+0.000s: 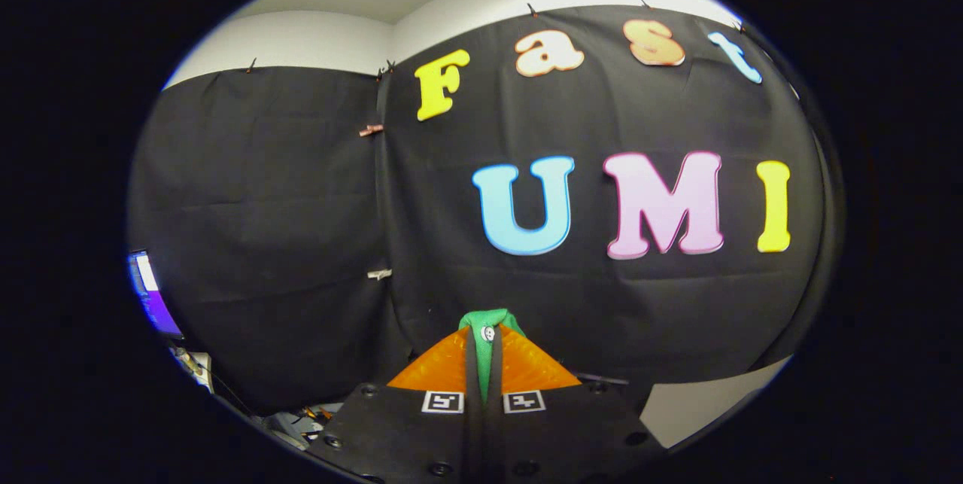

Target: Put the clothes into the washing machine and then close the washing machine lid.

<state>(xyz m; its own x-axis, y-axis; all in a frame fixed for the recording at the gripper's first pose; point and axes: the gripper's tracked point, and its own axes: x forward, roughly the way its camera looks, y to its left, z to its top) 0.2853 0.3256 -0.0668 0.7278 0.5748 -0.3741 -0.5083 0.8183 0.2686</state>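
Gripper is raised and pointed at the booth's black cloth wall. Fingers are pressed together on a green piece of clothing: a thin strip of it runs down the slit between them, and a small bunch pokes out just past the tips. There's a small white round bit on the cloth, maybe a button or print, can't tell which. The rest of the garment likely hangs below.

Step in hand, by my read: carry w/ cloth pinched, on the way to the washing machine. Drop-in and lid closing not yet done.

How to do it well:
- Keep the squeeze firm. Only a small fold seems caught, so it could slip out w/ a jerk.
- Move smooth, no swinging; hanging fabric may snag on the machine's rim.
- Tilt the gripper down to find the drum opening before lowering.
- Get the tips well over the opening, then part the fingers. If cloth sticks, a light shake.
- Check nothing drapes over the rim, else the lid won't shut clean.

A lit screen sits beside the wall, w/ some clutter below it. Neither matters here.
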